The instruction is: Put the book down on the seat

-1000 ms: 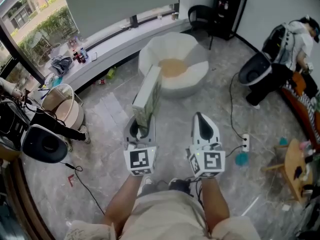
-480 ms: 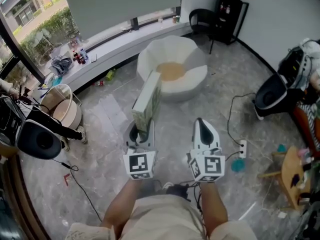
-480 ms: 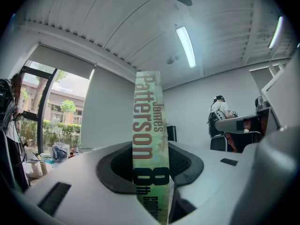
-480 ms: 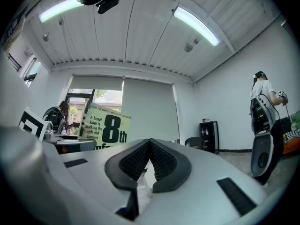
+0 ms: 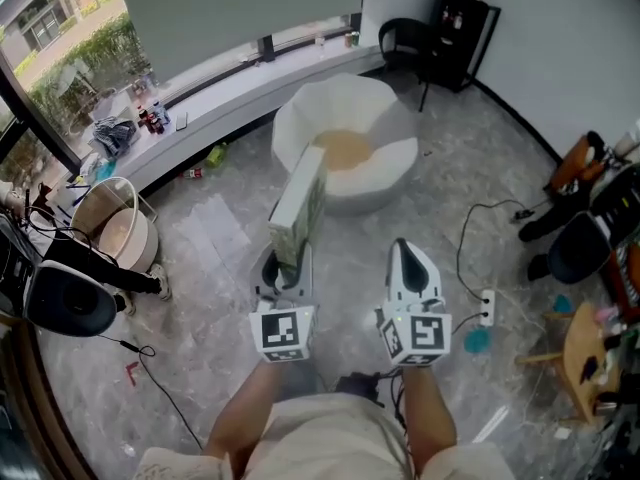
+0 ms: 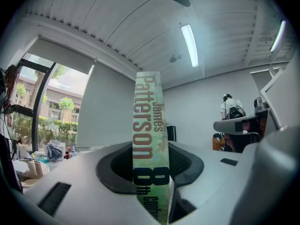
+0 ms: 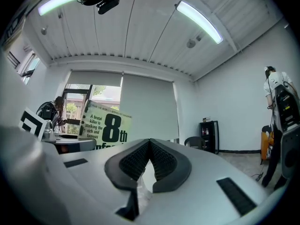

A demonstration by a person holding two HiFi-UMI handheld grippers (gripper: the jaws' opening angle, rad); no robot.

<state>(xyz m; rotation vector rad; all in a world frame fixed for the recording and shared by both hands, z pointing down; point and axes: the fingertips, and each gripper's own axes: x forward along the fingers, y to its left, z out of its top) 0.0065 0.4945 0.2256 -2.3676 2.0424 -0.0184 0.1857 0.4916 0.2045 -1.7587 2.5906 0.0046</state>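
Head view: you had the book (image 5: pixel 299 200) standing on edge in the L tongs (image 5: pixel 284 260). They gripped it at its lower end and the rest rose above the jaws. The white armchair (image 5: pixel 300 118) stood ahead. Its tan seat cushion (image 5: pixel 343 150) was well apart from the book, w/ bare floor between. My read: this was the carry, not the put-down yet. To do it well, bring the book right over the cushion and drop it low. Tip it toward flat so a cover faces down, and only then ease the grip off. Letting go high or on edge would prob. let it topple or slide off. The R tongs (image 5: pixel 403 250) rode beside the L, touching nothing.

L gripper view: the spine (image 6: pixel 151 139) filled the middle. One pad pressed on each cover, so the jaws stood part-way apart at the book's thickness. The hold looked firm and the book upright.

R gripper view: the pads met at the tips w/ nothing between them, so closed & empty. The book's cover (image 7: pixel 105 125) showed off to the left, clear of these tongs. Keep the R out of the way, or use it to steady the book if it rocks on landing.
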